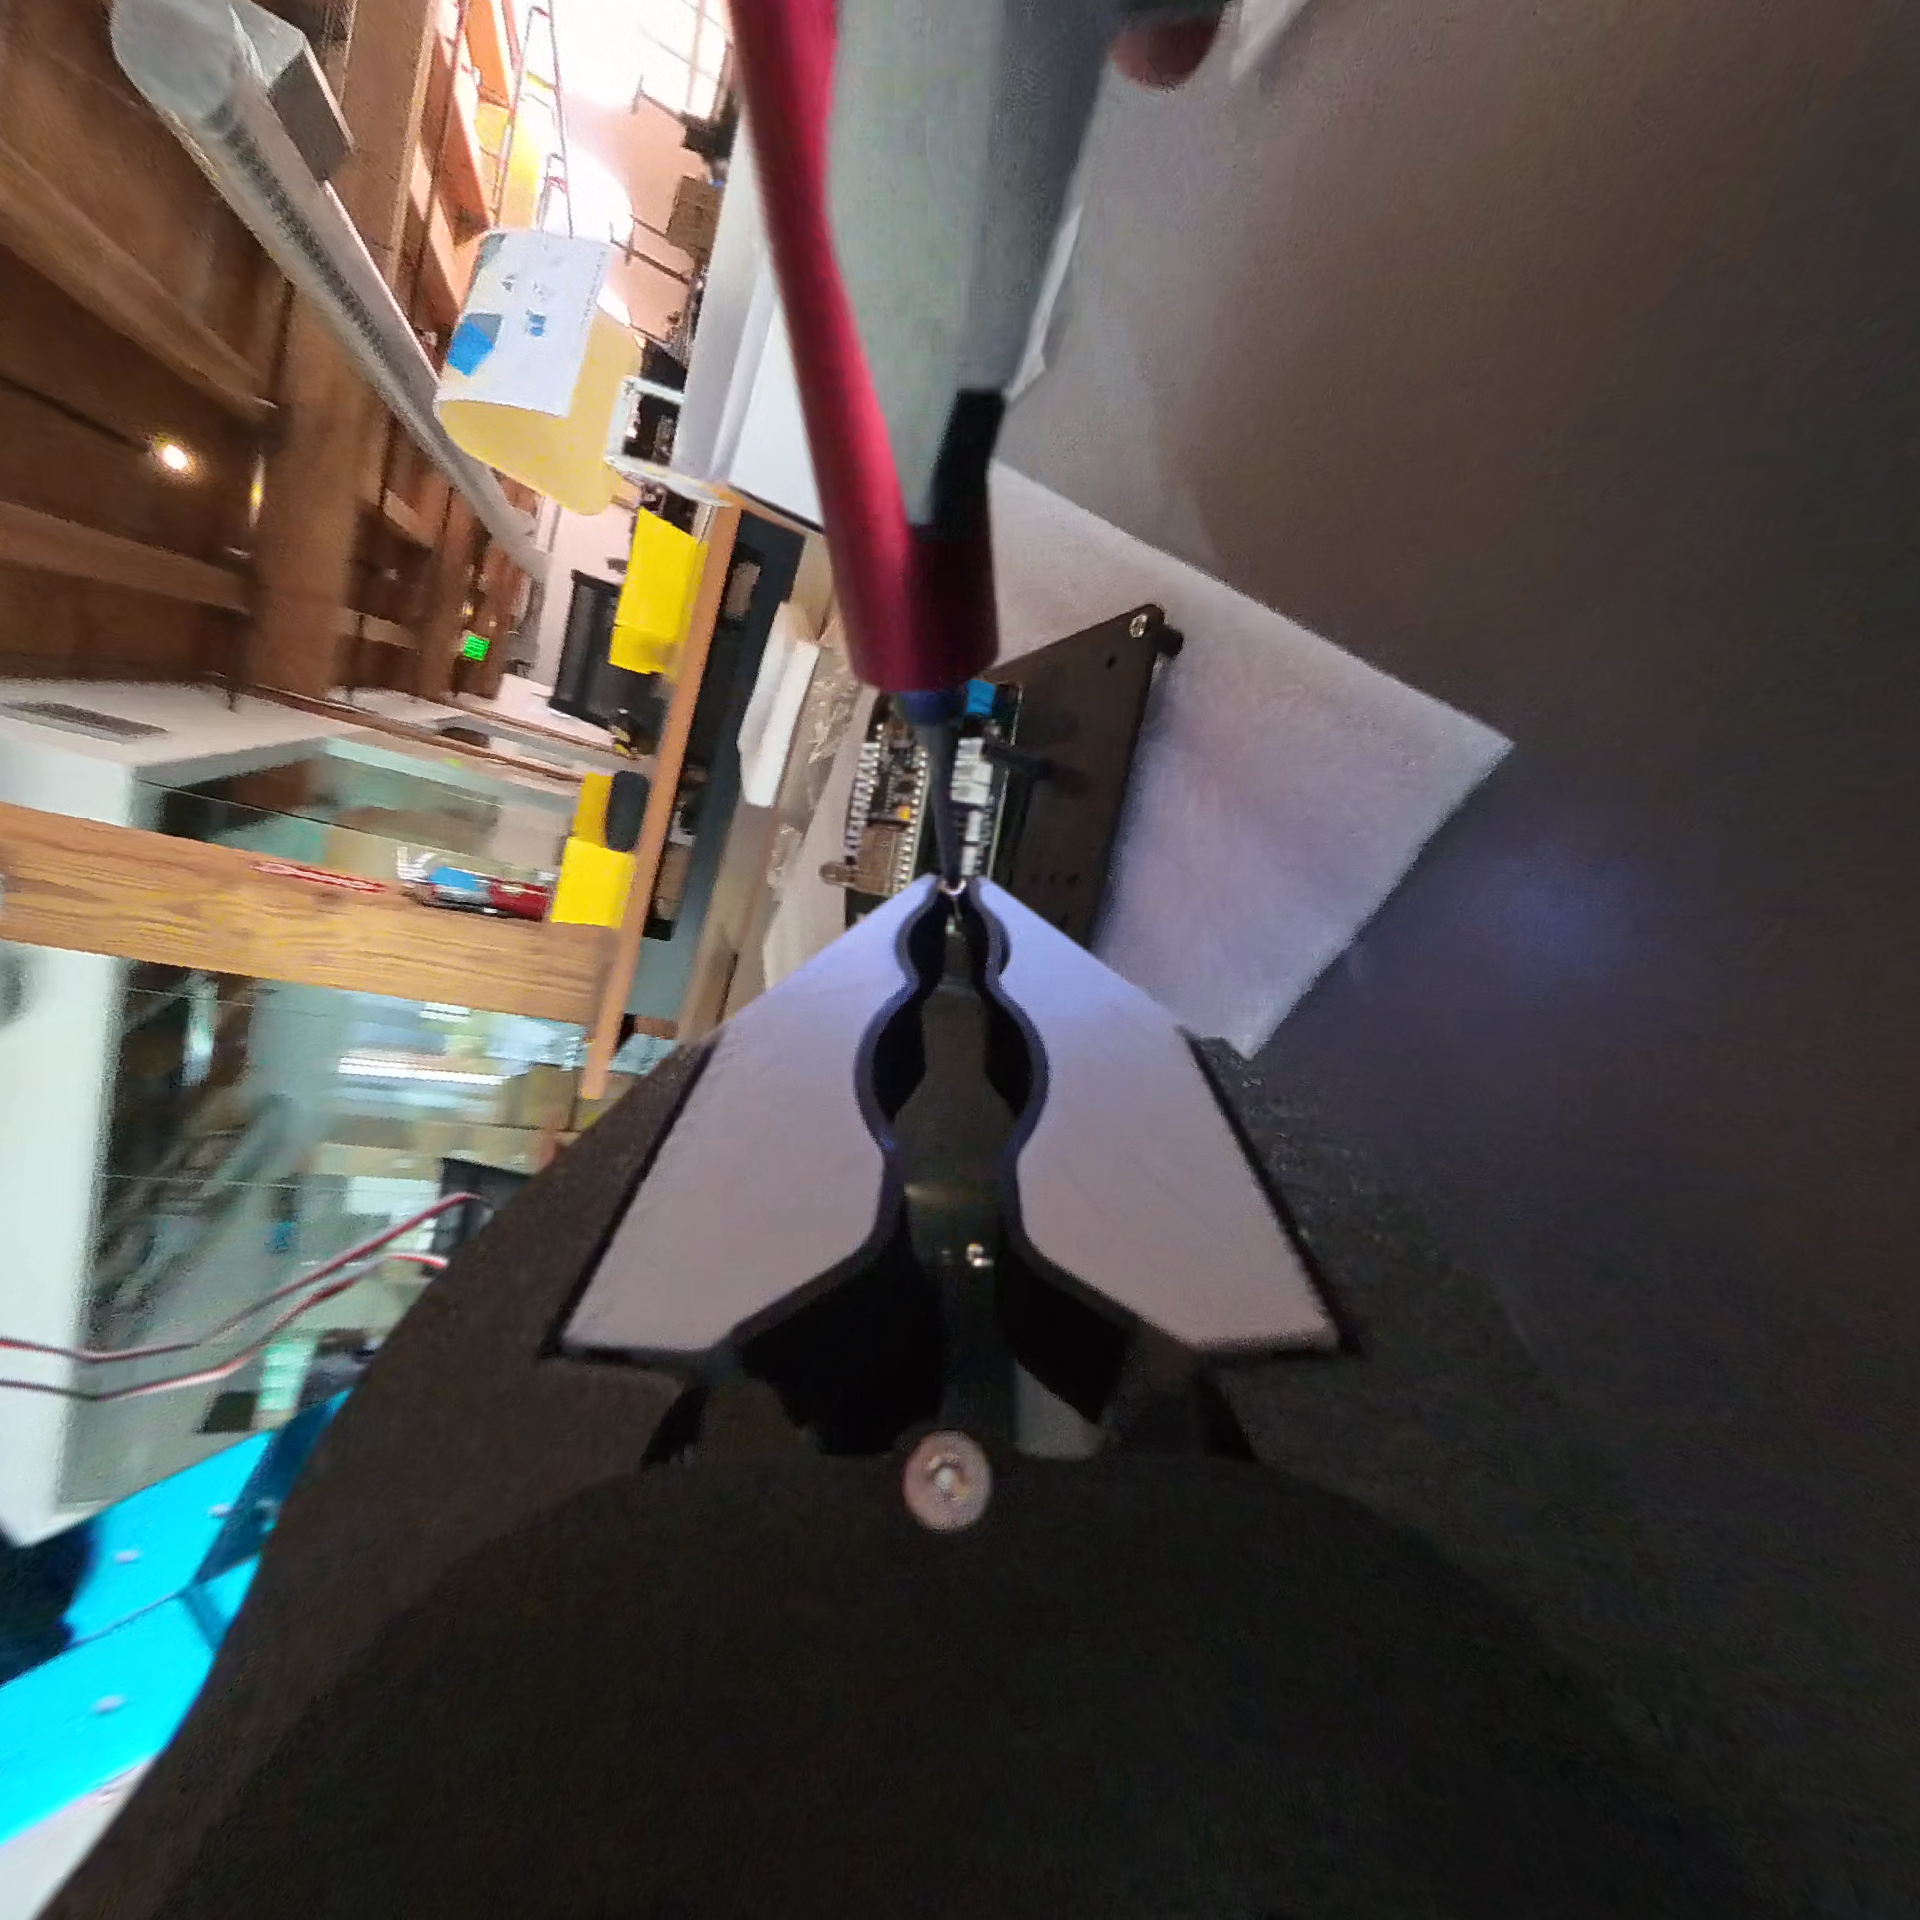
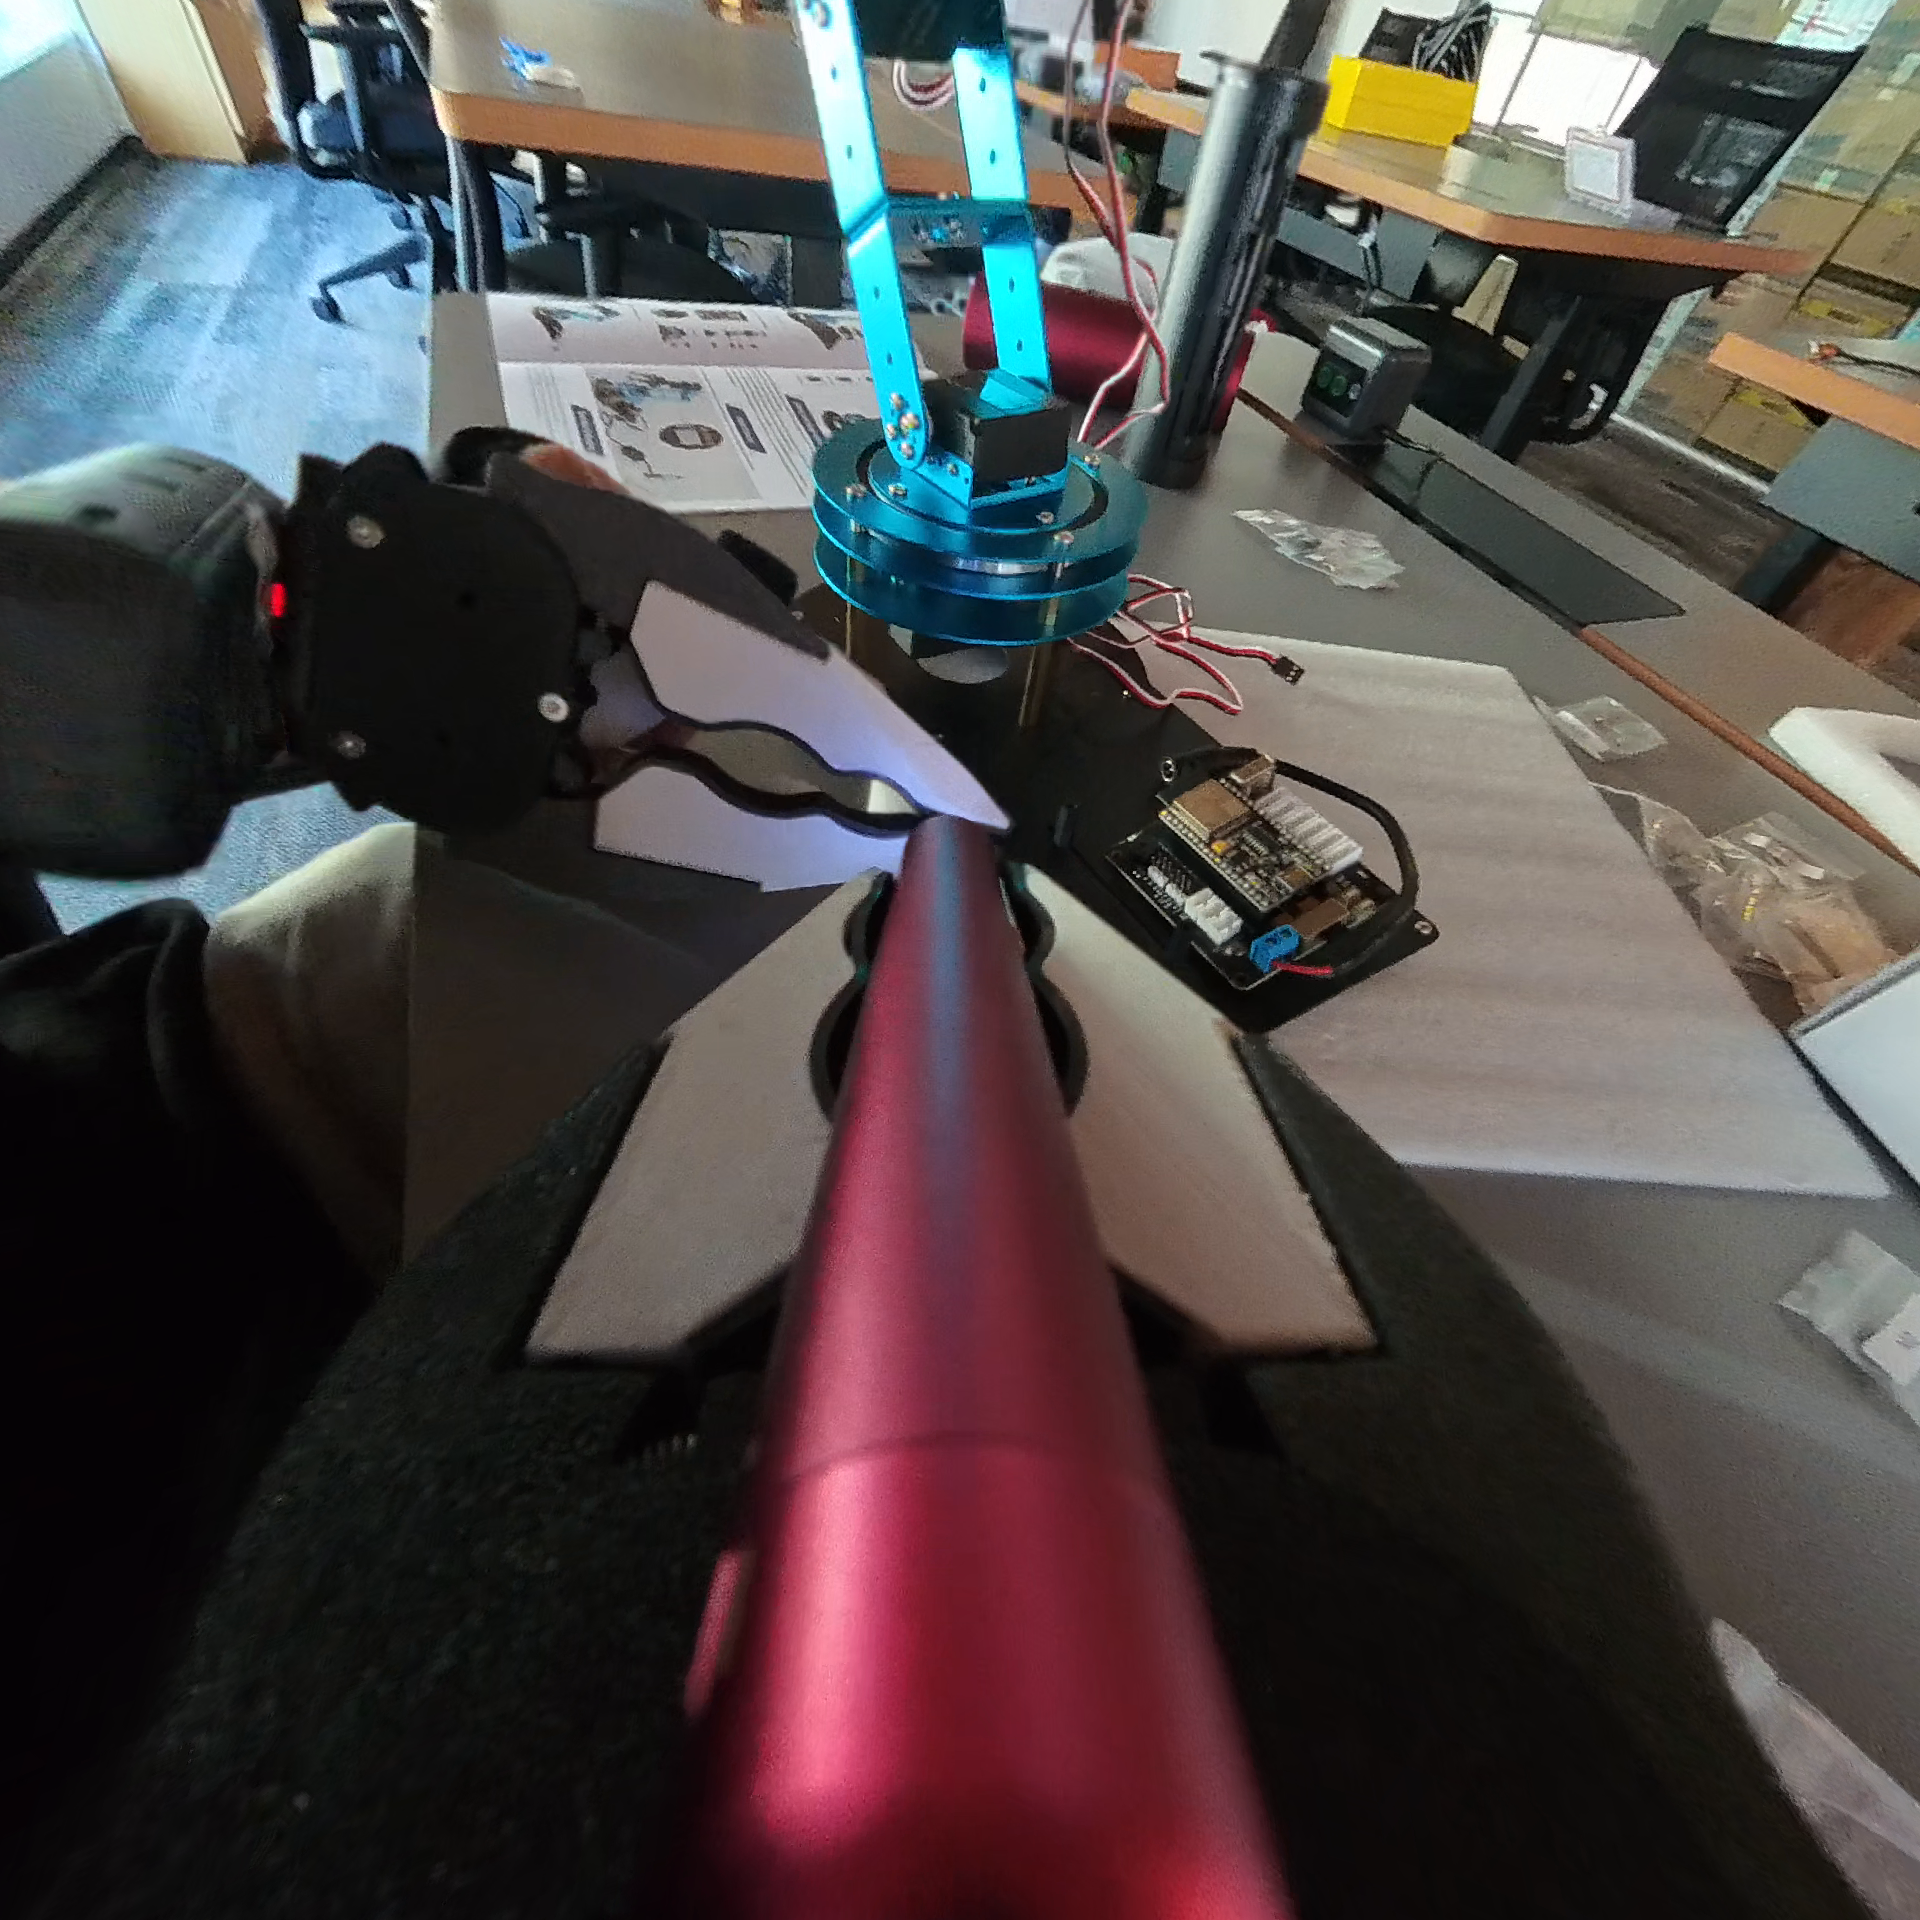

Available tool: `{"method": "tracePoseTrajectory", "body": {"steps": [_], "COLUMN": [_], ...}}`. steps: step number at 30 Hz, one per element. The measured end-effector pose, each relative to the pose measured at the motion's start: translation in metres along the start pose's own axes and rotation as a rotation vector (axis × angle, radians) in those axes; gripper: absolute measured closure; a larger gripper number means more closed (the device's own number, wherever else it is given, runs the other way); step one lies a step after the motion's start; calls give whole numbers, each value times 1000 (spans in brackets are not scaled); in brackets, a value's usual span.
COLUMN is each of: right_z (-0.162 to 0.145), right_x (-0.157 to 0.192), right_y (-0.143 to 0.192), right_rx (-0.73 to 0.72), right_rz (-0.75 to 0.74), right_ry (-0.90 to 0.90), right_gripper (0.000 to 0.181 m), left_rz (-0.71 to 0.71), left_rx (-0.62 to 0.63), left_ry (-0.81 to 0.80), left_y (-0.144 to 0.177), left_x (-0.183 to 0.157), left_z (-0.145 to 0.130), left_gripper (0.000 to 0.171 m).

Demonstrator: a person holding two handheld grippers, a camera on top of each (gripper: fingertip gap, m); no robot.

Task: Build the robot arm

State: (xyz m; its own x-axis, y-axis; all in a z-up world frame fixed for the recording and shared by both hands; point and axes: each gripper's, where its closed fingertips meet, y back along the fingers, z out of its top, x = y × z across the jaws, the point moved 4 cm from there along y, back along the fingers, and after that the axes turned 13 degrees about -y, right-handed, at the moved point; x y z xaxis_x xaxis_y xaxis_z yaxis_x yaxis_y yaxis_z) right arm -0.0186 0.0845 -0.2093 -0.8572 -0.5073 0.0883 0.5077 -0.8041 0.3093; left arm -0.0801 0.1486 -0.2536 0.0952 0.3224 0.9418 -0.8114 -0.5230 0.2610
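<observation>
— What has my right gripper [image 2: 940, 883] got?

— Its fingers are clamped on a red screwdriver [image 2: 935, 1195], which lies along them and points forward over the desk [image 2: 1662, 1351].

— And my left gripper [image 1: 951, 894]?

— Its tips are pressed together on something tiny and silvery right at the screwdriver's thin dark tip [image 1: 940, 821]; I cannot tell what it is. From the right wrist view the left gripper comes in from the side and meets the screwdriver's front end.

— What lies beneath?

— A black base plate [image 2: 1340, 997] on a white foam sheet [image 2: 1558, 935], carrying a circuit board [image 2: 1247, 842] with a black cable looped round it. Just behind stands a blue metal arm [image 2: 935, 312] on round discs, red and white wires [image 2: 1174, 644] trailing from it. Printed sheets [image 2: 675, 416] lie farther back, small plastic bags [image 2: 1756, 894] to the right.
</observation>
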Motion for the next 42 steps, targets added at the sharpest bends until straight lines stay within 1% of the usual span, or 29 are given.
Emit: {"method": "tracePoseTrajectory", "body": {"steps": [3, 6, 9, 14, 15, 16, 18, 20, 23, 26, 28, 30, 32, 33, 34, 36, 37, 38, 42], "right_z": [4, 5, -1, -9, -8, -7, -2, 2, 6, 6, 5, 6, 7, 7, 7, 5, 3, 2, 1], "right_x": [-1, -5, -9, -8, -8, -8, -10, -13, -17, -24, -31, -39, -46, -49, -50, -52, -52, -52, -49], "right_y": [1, 3, 6, 17, 20, 23, 30, 38, 48, 53, 56, 59, 63, 64, 65, 66, 66, 66, 67], "right_rx": [-1, -36, -81, -120, -127, -137, -155, -171, -199, -219, -230, -234, -246, -252, -257, -258, -254, -252, -244], "right_rz": [-34, -45, -47, -43, -38, -28, -23, -43, -44, -72, -101, -129, -144, -145, -138, -119, -112, -107, -88], "right_ry": [-62, -225, -392, -434, -437, -436, -428, -395, -362, -326, -305, -301, -302, -311, -323, -352, -361, -364, -365], "right_gripper": [160, 160, 160, 160, 160, 160, 160, 160, 160, 160, 160, 161, 161, 161, 161, 161, 161, 161, 160], "left_rz": [33, 67, 77, 72, 60, 40, -3, -60, -149, -286, -399, -484, -546, -576, -576, -598, -635, -671, -773], "left_rx": [45, 79, 93, 50, 43, 43, 34, 33, 35, 34, 63, 115, 174, 200, 216, 226, 234, 237, 293], "left_ry": [-87, -160, -214, -198, -189, -178, -163, -155, -143, -60, 23, 78, 109, 114, 105, 87, 94, 101, 27], "left_y": [-3, -5, -8, -6, -5, -5, -2, 3, 11, 13, 4, -15, -37, -48, -58, -73, -77, -80, -90], "left_x": [5, 7, 4, 3, 3, 3, 2, 5, 18, 38, 49, 55, 56, 55, 57, 57, 54, 50, 43], "left_z": [2, 5, 13, 30, 32, 34, 35, 32, 25, 21, 18, 14, 10, 7, 6, 4, 3, 3, -6], "left_gripper": [170, 170, 170, 168, 163, 153, 141, 135, 128, 125, 121, 121, 115, 110, 110, 103, 97, 95, 87]}}
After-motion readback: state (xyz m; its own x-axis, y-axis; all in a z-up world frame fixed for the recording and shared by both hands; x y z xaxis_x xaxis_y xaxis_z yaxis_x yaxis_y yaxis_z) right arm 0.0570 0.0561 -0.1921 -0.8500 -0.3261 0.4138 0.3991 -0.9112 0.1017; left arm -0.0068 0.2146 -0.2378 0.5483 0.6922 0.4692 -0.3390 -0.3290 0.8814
